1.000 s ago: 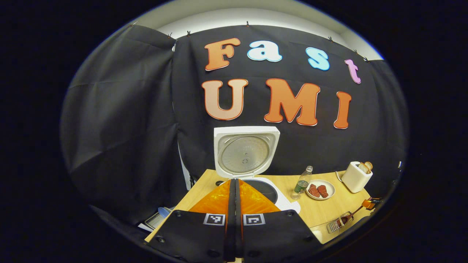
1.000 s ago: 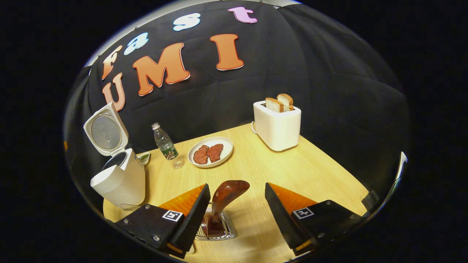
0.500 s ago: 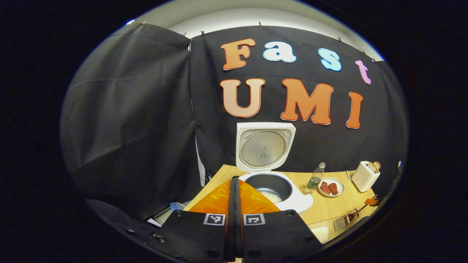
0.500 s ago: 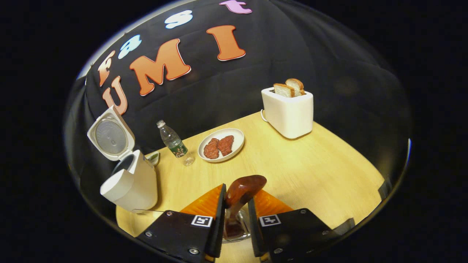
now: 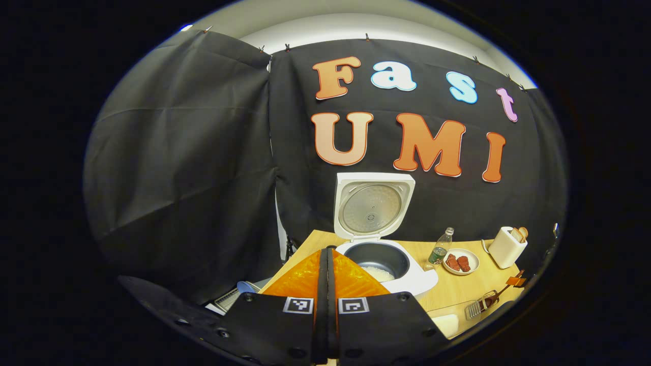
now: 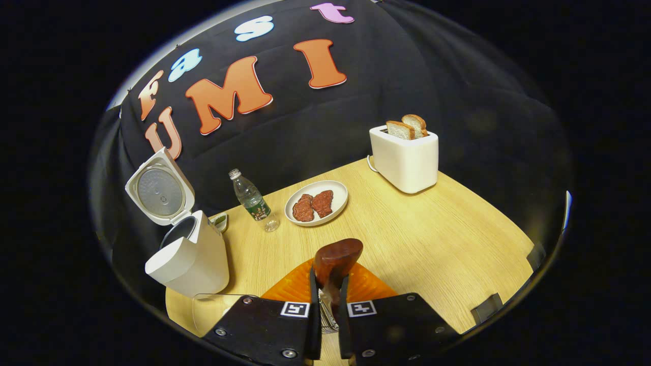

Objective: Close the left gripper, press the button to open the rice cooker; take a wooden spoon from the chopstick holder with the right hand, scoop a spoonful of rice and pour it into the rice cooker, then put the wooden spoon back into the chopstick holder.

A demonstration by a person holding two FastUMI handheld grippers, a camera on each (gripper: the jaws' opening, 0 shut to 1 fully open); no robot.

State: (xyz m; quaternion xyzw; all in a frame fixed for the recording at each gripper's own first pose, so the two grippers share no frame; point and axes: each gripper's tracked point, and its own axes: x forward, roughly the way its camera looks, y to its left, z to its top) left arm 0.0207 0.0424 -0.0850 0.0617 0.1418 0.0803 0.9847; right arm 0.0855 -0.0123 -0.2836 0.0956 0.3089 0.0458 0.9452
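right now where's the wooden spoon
In the right gripper view the wooden spoon stands low at centre, its handle clamped between the right gripper fingers above the chopstick holder, with the plate beyond it.

Wooden spoon (image 6: 335, 259) handle hidden between fingers (image 6: 310, 310); chopstick holder (image 6: 328, 317) mostly hidden behind them.
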